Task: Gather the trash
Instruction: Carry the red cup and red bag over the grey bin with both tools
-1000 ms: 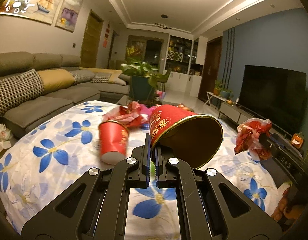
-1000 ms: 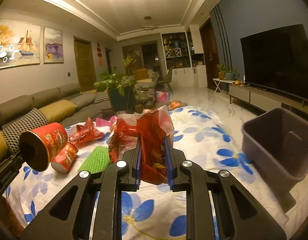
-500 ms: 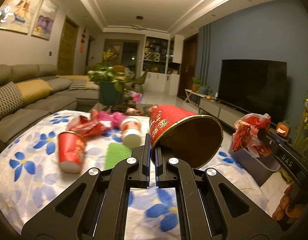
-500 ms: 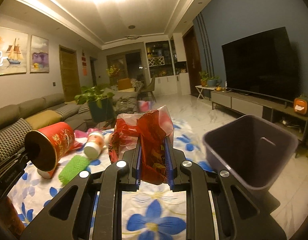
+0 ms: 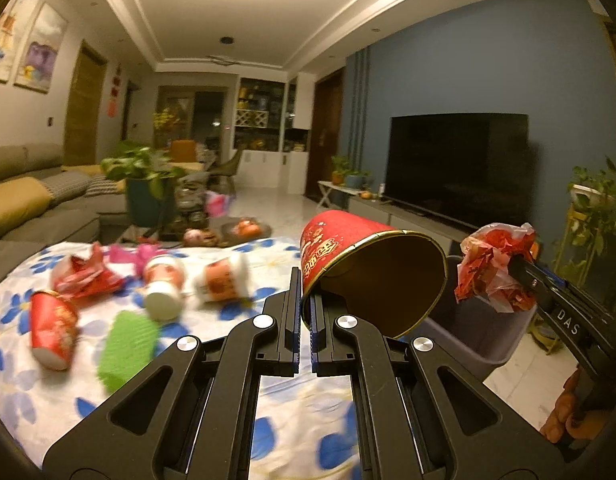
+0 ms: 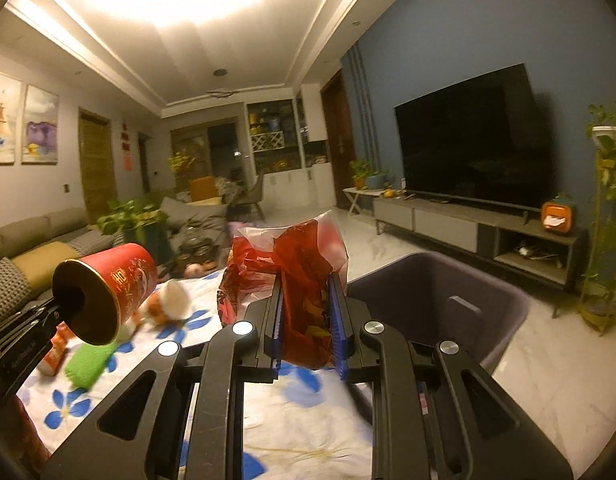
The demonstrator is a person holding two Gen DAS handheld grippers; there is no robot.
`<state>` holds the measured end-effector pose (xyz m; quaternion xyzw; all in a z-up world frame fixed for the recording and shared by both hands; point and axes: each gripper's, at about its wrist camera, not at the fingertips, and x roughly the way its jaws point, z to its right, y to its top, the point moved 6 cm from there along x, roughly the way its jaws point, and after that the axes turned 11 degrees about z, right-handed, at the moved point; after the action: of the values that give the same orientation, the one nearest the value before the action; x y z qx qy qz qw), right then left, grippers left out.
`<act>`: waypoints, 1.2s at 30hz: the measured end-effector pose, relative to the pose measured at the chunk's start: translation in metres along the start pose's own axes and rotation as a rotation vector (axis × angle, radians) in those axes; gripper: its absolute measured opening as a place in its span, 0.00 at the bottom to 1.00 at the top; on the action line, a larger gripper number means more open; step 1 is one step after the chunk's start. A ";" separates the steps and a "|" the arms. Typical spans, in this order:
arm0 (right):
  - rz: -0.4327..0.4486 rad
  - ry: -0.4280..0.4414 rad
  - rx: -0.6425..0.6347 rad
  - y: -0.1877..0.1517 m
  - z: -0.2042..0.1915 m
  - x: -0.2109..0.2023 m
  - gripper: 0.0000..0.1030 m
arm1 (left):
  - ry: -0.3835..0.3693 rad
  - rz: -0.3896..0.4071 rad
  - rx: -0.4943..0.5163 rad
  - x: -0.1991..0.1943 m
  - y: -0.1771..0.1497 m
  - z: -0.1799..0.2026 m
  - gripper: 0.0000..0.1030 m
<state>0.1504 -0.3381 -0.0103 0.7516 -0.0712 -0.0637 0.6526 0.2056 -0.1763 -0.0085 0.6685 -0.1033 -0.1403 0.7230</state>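
Note:
My left gripper [image 5: 306, 300] is shut on the rim of a large red paper tub [image 5: 368, 268], held on its side with the open mouth toward the camera; the same tub [image 6: 108, 288] shows at the left of the right wrist view. My right gripper [image 6: 308, 300] is shut on a crumpled red and clear plastic wrapper [image 6: 300, 264], seen also as the wrapper [image 5: 494, 268] at the right of the left wrist view. A grey bin [image 6: 504, 312] stands just right of the table, and the bin [image 5: 488, 340] lies below the wrapper.
On the flowered tablecloth [image 5: 36, 380] lie a red cup [image 5: 54, 336], a green mesh sleeve [image 5: 126, 344], two small bottles [image 5: 164, 284], and red wrappers [image 5: 84, 276]. A sofa [image 5: 24, 208] is left, a TV [image 5: 460, 168] right, a potted plant [image 5: 148, 188] behind.
Both grippers have swung to the right with their loads. The bin has come closer and now sits just ahead of the wrapper; the table litter has slid to the left.

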 end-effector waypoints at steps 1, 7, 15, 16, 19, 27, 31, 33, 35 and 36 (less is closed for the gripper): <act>0.004 -0.010 0.000 0.001 0.004 0.001 0.21 | -0.017 0.004 0.005 0.004 0.000 0.009 0.03; 0.031 -0.093 0.002 0.009 0.040 0.002 0.21 | -0.089 0.009 0.014 0.027 0.000 0.044 0.03; 0.045 -0.165 0.002 0.008 0.075 0.010 0.21 | -0.177 -0.009 0.030 0.061 -0.010 0.089 0.03; 0.046 -0.172 0.003 0.007 0.079 0.010 0.21 | -0.183 -0.012 0.032 0.066 -0.012 0.094 0.03; 0.049 -0.186 0.002 0.006 0.086 0.015 0.21 | -0.198 -0.030 0.030 0.081 -0.018 0.105 0.03; 0.053 -0.207 0.008 0.001 0.095 0.021 0.21 | -0.227 -0.040 0.044 0.099 -0.027 0.123 0.03; 0.050 -0.207 0.008 0.000 0.096 0.026 0.21 | -0.240 -0.042 0.040 0.106 -0.031 0.124 0.03; 0.053 -0.208 0.007 0.001 0.099 0.028 0.21 | -0.243 -0.043 0.037 0.109 -0.031 0.124 0.03; 0.054 -0.209 0.008 0.001 0.098 0.029 0.21 | -0.250 -0.045 0.033 0.111 -0.032 0.128 0.03; 0.053 -0.209 0.009 0.001 0.097 0.029 0.21 | -0.253 -0.047 0.029 0.112 -0.033 0.129 0.03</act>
<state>0.1602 -0.4383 -0.0226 0.7417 -0.1592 -0.1243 0.6396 0.2653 -0.3374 -0.0348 0.6581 -0.1803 -0.2390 0.6908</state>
